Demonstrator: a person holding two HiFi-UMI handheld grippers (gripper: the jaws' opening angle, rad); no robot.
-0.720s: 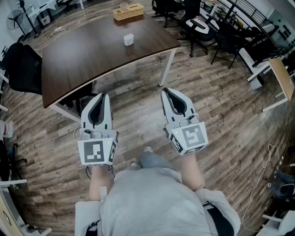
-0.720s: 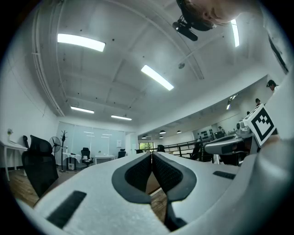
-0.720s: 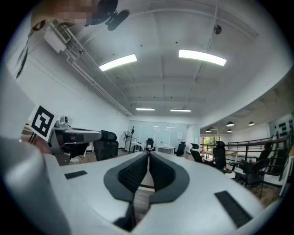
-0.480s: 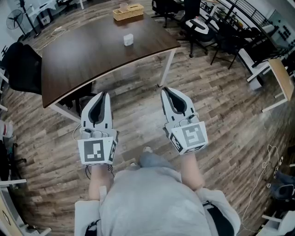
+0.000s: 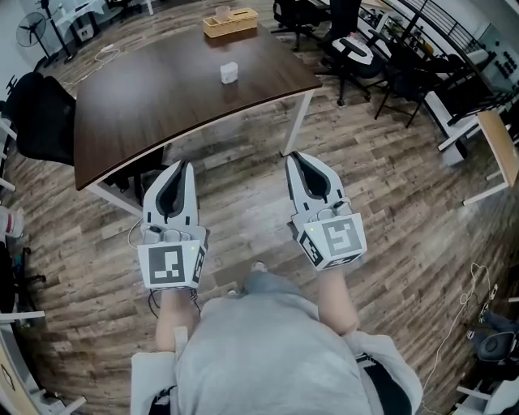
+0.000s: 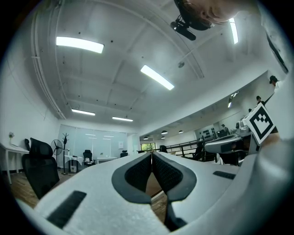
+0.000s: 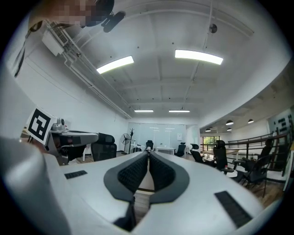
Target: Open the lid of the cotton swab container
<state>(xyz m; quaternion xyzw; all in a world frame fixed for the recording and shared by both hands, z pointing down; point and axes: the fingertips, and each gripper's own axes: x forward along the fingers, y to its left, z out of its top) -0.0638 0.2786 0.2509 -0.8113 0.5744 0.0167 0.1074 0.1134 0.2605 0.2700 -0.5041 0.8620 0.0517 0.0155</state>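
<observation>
Although a moment has passed, little in this entry has altered: left gripper [image 5: 183, 166], jaws pressed together with nothing between them, held out over the plank floor [image 5: 243, 207], position unchanged; right gripper [image 5: 293, 157], likewise closed and empty, likewise unmoved. Sole change noted: the head view has drifted slightly, so the dark table [image 5: 146, 97] and its contents sit a touch lower and further right in the picture than before. Small white container [image 5: 229, 72], judged to be the cotton swab container: standing alone on the far half of the table, well apart from both grippers and ahead of them; its lid is too small to read. Woven tray [image 5: 230, 22]: at the table's far edge, beyond the container, contents indistinct. Assessment: the task appears not yet begun; the person stands short of the table, and an approach is needed first, with the jaws opened before either can steady the body or work the lid.
</observation>
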